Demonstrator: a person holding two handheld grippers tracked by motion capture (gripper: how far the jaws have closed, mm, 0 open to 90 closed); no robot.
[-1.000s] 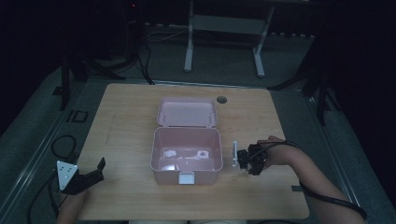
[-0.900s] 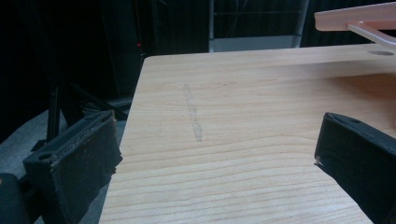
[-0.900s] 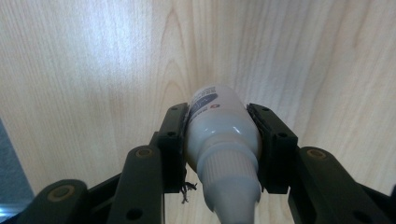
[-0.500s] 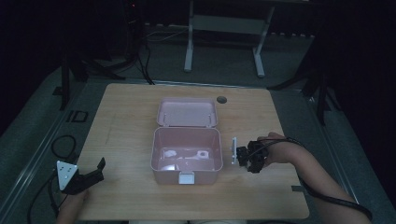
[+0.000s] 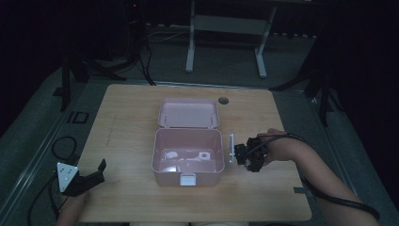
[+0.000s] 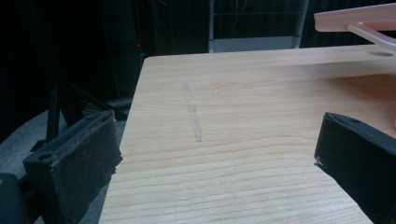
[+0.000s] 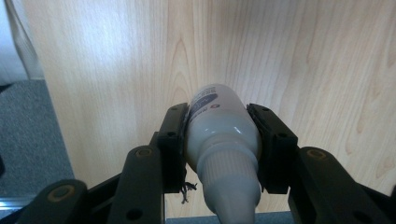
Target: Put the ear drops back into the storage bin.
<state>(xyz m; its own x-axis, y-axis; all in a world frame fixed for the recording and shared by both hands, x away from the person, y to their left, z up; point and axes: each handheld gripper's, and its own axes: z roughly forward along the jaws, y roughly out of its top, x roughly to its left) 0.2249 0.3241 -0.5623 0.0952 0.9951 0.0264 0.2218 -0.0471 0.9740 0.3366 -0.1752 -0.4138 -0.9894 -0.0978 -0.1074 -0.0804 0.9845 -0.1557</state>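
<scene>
High view, pink box (image 5: 188, 162) beside right claw (image 5: 242, 154), bottle (image 7: 219, 126)

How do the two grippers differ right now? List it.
The left gripper has its jaws spread wide with nothing between them; the right gripper is clamped on a white bottle. The left one sits at the table's near corner; the right one is beside the pink box. Both have black jaws.

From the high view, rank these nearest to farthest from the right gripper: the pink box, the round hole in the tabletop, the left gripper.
1. pink box: just left of the right gripper.
2. round hole: up toward the table's far edge.
3. left gripper: across the table, near its left front corner.
</scene>
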